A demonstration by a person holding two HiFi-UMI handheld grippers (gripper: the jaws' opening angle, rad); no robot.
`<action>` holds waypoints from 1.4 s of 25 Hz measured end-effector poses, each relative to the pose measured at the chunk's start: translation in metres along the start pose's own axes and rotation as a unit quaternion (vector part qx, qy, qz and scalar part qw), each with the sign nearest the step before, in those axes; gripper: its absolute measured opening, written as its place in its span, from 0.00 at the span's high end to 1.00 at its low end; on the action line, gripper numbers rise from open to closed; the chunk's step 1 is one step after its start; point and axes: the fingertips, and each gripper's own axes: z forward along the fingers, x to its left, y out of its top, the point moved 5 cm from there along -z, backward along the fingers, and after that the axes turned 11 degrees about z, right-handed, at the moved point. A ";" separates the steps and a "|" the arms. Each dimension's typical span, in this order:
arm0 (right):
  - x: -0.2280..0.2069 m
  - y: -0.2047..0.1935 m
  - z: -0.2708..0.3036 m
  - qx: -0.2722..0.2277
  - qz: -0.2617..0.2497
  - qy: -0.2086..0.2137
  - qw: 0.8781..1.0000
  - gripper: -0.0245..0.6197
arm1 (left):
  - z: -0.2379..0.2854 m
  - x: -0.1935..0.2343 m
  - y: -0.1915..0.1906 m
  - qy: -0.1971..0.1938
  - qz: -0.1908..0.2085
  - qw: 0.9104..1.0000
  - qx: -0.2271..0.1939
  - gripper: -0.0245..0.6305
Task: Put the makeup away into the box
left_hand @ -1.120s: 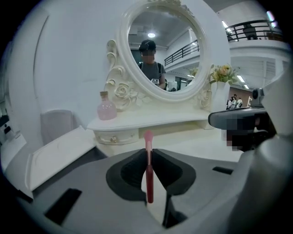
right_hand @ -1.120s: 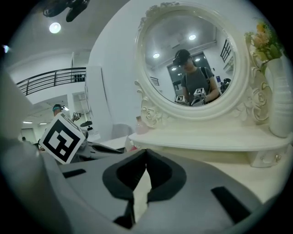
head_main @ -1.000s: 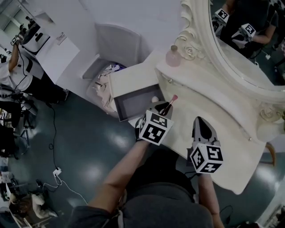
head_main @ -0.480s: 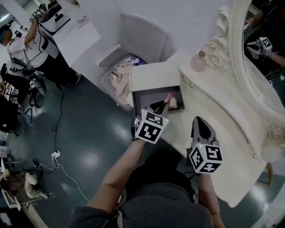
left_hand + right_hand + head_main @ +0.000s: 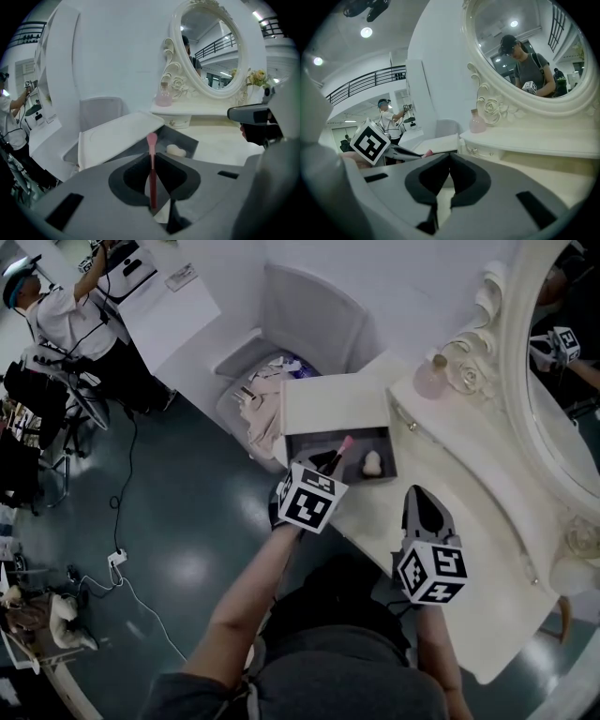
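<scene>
head view, looking down on a white vanity table (image 5: 478,512). the left gripper (image 5: 325,463) has its jaws pinched narrow on the dark handle of a pink-tipped makeup brush (image 5: 341,445), whose tip pokes out over the open grey box (image 5: 360,439) at the table's edge. the box's white lid (image 5: 333,401) lies folded back, and a pale makeup sponge (image 5: 372,462) sits inside. the right gripper (image 5: 424,495) hovers over the table nearby, jaws together on nothing. the step in hand looks like carrying the brush into the box; next, the left gripper likely needs to dip lower beside the sponge, then part its jaws
</scene>
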 end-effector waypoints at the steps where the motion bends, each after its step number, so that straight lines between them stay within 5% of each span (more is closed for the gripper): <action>1: -0.001 0.001 0.001 0.000 0.000 -0.001 1.000 0.95 | 0.003 0.001 -0.001 -0.002 0.001 1.000 0.003 0.89; 25: -0.016 0.003 0.017 0.007 0.011 -0.024 1.000 0.95 | 0.061 0.004 -0.029 -0.056 0.021 0.991 0.122 0.89; 35: -0.025 0.007 0.013 0.003 0.014 -0.032 0.999 0.95 | 0.071 0.004 -0.034 -0.045 0.037 0.987 0.150 0.89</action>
